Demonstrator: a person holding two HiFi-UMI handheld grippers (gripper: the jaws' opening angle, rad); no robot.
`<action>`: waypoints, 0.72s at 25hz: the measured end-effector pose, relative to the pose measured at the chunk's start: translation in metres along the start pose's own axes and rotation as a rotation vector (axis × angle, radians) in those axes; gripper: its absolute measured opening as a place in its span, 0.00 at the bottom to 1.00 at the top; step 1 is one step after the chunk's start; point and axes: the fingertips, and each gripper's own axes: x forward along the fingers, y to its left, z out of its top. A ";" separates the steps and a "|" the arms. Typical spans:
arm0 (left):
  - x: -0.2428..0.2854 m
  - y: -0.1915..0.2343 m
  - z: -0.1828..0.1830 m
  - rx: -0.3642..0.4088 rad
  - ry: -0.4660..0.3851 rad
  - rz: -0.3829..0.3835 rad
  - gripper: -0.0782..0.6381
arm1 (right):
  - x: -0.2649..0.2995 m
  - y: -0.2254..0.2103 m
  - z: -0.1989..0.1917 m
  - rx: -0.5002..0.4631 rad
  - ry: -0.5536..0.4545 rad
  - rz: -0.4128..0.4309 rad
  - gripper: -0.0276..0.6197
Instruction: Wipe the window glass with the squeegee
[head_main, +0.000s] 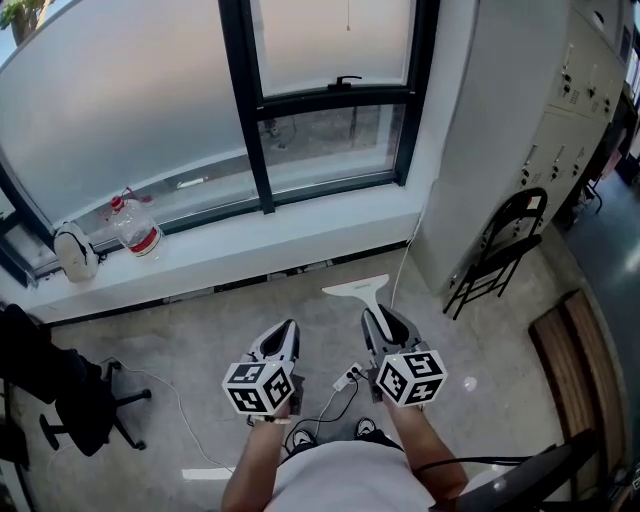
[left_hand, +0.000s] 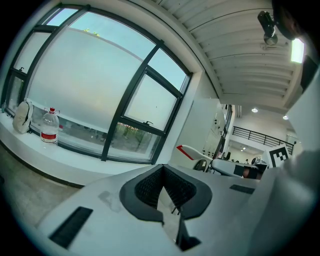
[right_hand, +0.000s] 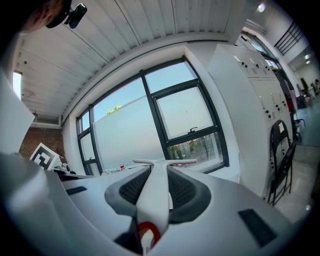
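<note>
Right gripper (head_main: 376, 320): clamped on the squeegee (head_main: 358, 290) handle, blade out front toward the window.
Left gripper (head_main: 288, 328): jaws together at the tips, nothing between them, level with the right.
Squeegee: over the floor, apart from the window glass (head_main: 120, 130).
Sill (head_main: 260, 243): water bottle (head_main: 135, 228) stands at its left end.

A plastic bottle (head_main: 135, 228) and a white pouch (head_main: 75, 252) were set on the sill (head_main: 300, 235), while a black folding chair (head_main: 508, 255) was placed beside grey lockers (head_main: 560, 120).
</note>
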 end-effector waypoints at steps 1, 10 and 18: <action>0.000 0.000 0.000 -0.001 -0.002 0.000 0.11 | 0.000 0.000 -0.001 -0.001 0.002 -0.001 0.18; 0.015 -0.017 -0.011 -0.010 0.014 -0.002 0.11 | -0.011 -0.024 -0.006 -0.002 0.012 -0.010 0.18; 0.022 -0.031 -0.010 -0.017 -0.006 0.016 0.11 | -0.018 -0.044 0.000 -0.006 0.018 -0.001 0.18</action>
